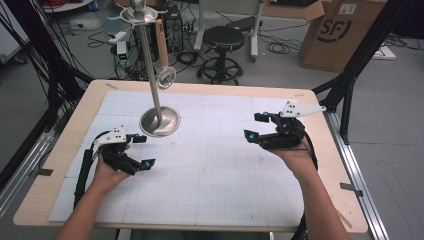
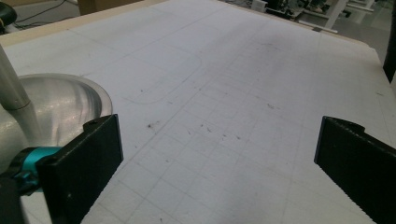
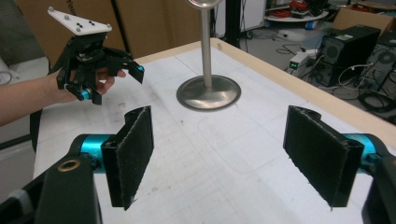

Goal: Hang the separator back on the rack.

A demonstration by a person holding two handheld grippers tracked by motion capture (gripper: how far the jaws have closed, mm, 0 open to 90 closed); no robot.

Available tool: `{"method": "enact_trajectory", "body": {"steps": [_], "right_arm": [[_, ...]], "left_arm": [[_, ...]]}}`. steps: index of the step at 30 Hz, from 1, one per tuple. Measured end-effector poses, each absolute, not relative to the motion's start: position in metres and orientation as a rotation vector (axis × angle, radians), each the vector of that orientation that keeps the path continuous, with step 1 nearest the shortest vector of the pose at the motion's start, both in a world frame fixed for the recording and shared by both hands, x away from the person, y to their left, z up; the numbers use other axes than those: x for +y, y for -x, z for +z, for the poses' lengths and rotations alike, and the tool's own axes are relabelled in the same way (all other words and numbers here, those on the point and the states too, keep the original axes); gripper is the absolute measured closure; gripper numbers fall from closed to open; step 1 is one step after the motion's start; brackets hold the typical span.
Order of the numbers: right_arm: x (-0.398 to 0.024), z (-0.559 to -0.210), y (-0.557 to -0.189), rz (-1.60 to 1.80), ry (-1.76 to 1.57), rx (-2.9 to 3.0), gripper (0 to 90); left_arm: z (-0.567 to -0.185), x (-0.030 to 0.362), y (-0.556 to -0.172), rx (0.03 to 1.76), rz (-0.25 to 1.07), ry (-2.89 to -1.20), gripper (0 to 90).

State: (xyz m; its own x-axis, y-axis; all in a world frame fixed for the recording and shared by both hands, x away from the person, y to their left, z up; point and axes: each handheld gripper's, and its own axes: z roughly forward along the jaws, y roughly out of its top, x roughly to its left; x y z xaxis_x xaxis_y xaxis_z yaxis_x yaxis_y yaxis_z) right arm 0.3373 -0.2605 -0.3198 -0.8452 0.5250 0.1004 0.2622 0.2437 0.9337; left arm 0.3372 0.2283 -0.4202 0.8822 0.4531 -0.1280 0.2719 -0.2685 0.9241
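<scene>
Both tongs empty; metal stand (image 1: 159, 121) just beside left tongs (image 1: 141, 150).

Grey floor (image 1: 280, 70) strewn with black cables. Black round stool (image 1: 223, 39) beyond the desk (image 1: 320, 150), a light wooden top under white gridded sheet. Cardboard box (image 1: 340, 32) at far right. Black frame struts (image 1: 350, 85) flanking both sides. Computer tower (image 3: 348, 44) on floor.

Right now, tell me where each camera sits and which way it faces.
High view: above the person's side, looking forward and down on the table; both forearms, left claw, right claw.
Left gripper view: on the left claw, across the mat; own jaws.
Right gripper view: on the right claw, toward the left claw.
All share the metal stand.
</scene>
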Motion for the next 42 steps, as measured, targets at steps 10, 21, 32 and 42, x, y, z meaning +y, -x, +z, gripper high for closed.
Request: {"method": "enact_trajectory", "body": {"steps": [10, 21, 32, 42], "right_arm": [[-0.276, -0.367, -0.325, 1.659, -0.847, 2.244, 20.1], [-0.283, -0.401, -0.316, 1.534, -0.924, 2.235, 16.1], [-0.285, -0.411, -0.317, 1.519, -0.934, 2.243, 14.7], [-0.288, -0.413, -0.32, 1.559, -0.965, 2.248, 14.4]], "left_arm": [[-0.42, 0.229, -0.337, 0.54, 0.185, -1.865, 1.7], [-0.421, 0.23, -0.338, 0.55, 0.186, -1.862, 1.7], [-0.422, 0.227, -0.338, 0.543, 0.179, -1.878, 1.7], [-0.424, 0.225, -0.338, 0.534, 0.169, -1.902, 1.7]]}}
